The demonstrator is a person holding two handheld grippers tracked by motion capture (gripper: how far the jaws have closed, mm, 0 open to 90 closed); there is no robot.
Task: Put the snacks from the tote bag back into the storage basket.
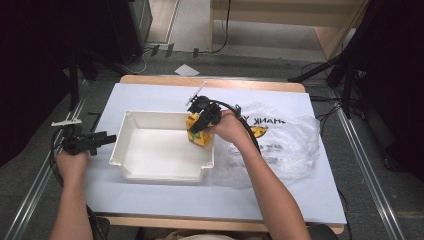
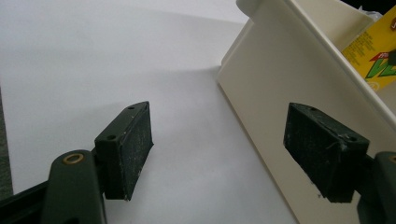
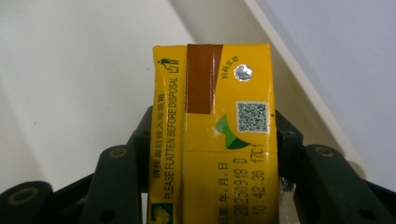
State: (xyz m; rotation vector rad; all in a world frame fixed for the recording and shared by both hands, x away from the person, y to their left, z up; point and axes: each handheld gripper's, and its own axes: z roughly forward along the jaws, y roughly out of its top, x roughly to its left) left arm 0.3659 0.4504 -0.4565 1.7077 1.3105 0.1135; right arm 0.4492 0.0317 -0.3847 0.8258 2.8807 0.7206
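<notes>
A yellow drink carton (image 1: 199, 135) sits inside the right end of a cream plastic bin (image 1: 127, 150), with my right gripper (image 1: 201, 126) shut on it. Seen along that gripper, both black jaws press on the sides of the carton (image 3: 219, 140), whose top shows a foil straw hole and a brown strip, over the bin's pale floor (image 3: 70, 84). My left gripper (image 1: 102, 140) rests level on the white mat just left of the bin, jaws wide open with nothing between them (image 2: 219, 154). The bin's outer wall (image 2: 271, 93) stands right beside its right pad.
A crumpled clear plastic bag (image 1: 280, 142) with black lettering lies right of the bin, under the right forearm. The white mat (image 1: 150, 92) covers the wooden table. Beyond the table are black stand legs and cables on the floor.
</notes>
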